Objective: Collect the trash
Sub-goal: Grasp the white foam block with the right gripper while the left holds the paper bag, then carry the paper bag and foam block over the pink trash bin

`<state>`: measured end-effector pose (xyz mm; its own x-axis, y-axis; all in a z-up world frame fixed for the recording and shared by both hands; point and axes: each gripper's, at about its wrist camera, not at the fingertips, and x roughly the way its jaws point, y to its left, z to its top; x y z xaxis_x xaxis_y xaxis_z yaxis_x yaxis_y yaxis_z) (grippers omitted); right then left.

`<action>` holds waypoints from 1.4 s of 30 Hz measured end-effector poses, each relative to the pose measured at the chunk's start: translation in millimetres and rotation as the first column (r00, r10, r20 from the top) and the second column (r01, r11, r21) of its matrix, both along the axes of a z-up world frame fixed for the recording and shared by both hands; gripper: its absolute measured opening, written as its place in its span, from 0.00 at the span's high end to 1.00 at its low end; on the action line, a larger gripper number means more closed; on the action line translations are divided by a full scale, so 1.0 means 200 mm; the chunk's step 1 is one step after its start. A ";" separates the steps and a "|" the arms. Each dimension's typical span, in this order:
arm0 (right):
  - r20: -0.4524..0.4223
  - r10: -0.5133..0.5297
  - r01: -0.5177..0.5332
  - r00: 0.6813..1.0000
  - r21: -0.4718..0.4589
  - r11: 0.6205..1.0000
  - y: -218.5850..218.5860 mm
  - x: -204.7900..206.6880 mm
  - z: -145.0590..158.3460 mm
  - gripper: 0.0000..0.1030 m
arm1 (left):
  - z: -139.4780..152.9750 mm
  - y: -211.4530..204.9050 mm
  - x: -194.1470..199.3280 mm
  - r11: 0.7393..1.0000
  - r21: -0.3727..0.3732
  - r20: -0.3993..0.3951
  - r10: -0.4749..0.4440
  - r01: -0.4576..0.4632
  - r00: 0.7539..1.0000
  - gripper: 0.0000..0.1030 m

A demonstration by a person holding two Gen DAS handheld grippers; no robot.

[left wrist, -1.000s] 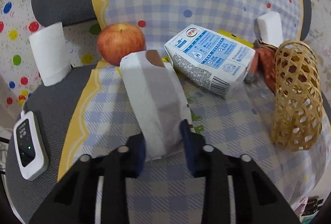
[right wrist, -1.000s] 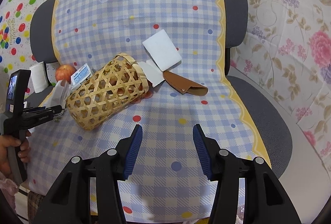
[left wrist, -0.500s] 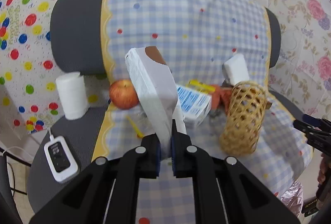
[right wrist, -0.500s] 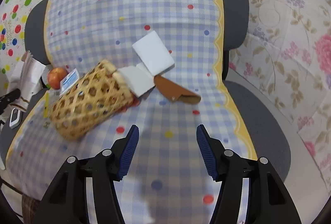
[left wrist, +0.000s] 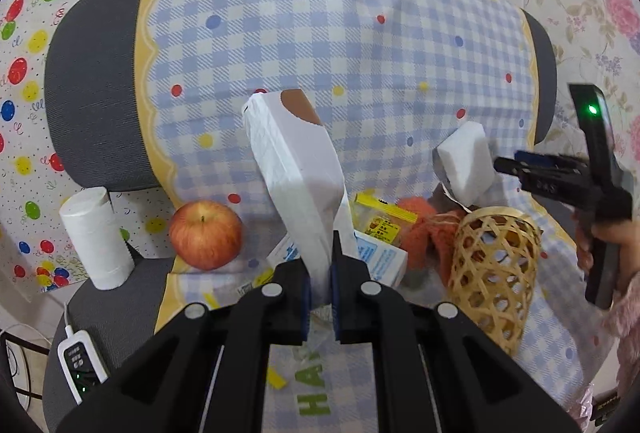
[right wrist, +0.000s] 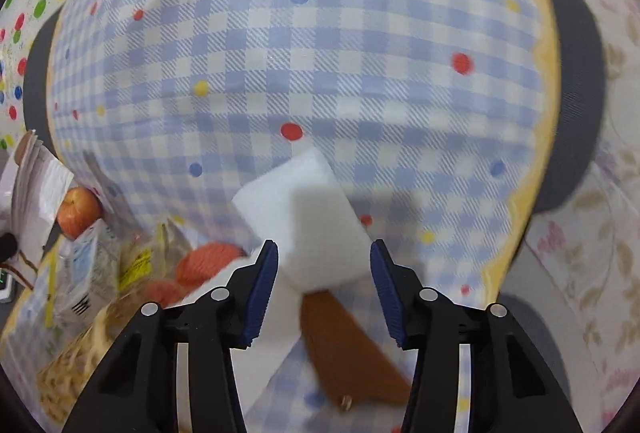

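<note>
My left gripper (left wrist: 320,273) is shut on the lower end of a white paper bag (left wrist: 296,169) with a brown patch at its top, held up above the checked cloth on the chair. My right gripper (right wrist: 324,273) reaches around a white foam block (right wrist: 304,217) leaning on the chair back; its jaws are closing, the block sits between them and a small gap still shows at the right pad. The left wrist view shows the same block (left wrist: 464,161) beside that gripper's tips. A woven bamboo basket (left wrist: 492,261) lies on its side nearby.
On the seat lie a red apple (left wrist: 206,235), a blue-and-white milk carton (left wrist: 380,257), a yellow packet (left wrist: 376,217) and an orange knitted thing (left wrist: 424,233). A brown leather case (right wrist: 344,349) lies under the block. A toilet roll (left wrist: 96,237) and a white device (left wrist: 78,361) sit at the left.
My left gripper shut on the paper bag and lifted it off the seat. My right gripper swept from open cloth over to the white foam block, which now lies between its jaws.
</note>
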<state>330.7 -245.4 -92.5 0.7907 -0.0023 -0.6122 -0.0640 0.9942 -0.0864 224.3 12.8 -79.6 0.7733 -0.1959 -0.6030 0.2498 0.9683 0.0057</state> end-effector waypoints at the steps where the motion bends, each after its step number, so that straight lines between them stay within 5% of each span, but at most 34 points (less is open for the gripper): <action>1: 0.004 0.015 -0.015 1.000 -0.023 1.000 0.01 0.04 0.00 0.44 | 0.00 0.00 0.02 1.000 0.004 0.001 0.000 0.000 1.000 0.95; 7: -0.024 0.097 -0.098 0.995 -0.046 0.994 0.04 0.21 -0.02 0.45 | -0.03 0.00 0.06 1.000 0.005 -0.014 0.001 -0.001 1.000 0.95; 8: -0.031 0.124 -0.125 0.992 -0.052 0.991 0.05 0.22 -0.01 0.50 | -0.03 0.00 0.06 1.000 0.009 -0.013 -0.002 0.003 1.000 0.95; 9: -0.040 0.142 -0.144 0.989 -0.046 0.989 0.05 0.21 -0.01 0.66 | -0.03 -0.01 0.05 1.000 0.014 -0.009 -0.004 0.004 1.000 0.95; 12: -0.026 0.118 -0.119 0.993 -0.049 0.992 0.06 0.13 0.01 0.72 | -0.01 0.00 0.03 1.000 0.006 0.000 0.000 0.000 1.000 0.95; 20: 0.122 -0.109 0.098 0.987 0.092 0.991 -0.06 -0.42 0.27 0.72 | 0.12 -0.03 -0.15 0.998 -0.023 0.035 -0.059 0.059 0.998 0.95; 27: 0.137 -0.216 0.187 0.967 0.200 0.962 -0.17 -1.06 0.39 0.70 | 0.23 -0.20 -0.51 0.976 -0.047 0.074 -0.211 0.215 0.975 0.95; 35: 0.109 -0.377 0.351 0.920 0.198 0.915 -0.23 -1.81 0.21 0.68 | 0.10 -0.52 -1.05 0.899 -0.091 0.054 -0.425 0.428 0.903 0.95; 42: 0.007 -0.513 0.498 0.858 0.226 0.837 -0.34 -2.29 -0.09 0.68 | -0.19 -0.86 -1.39 0.794 -0.082 -0.026 -0.606 0.603 0.795 0.94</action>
<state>-126.4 -313.4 -110.8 0.7522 -0.2911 -0.5912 0.4511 0.8814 0.1400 -53.6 -158.7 -116.7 0.4540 -0.6541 -0.6050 0.7826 0.6173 -0.0802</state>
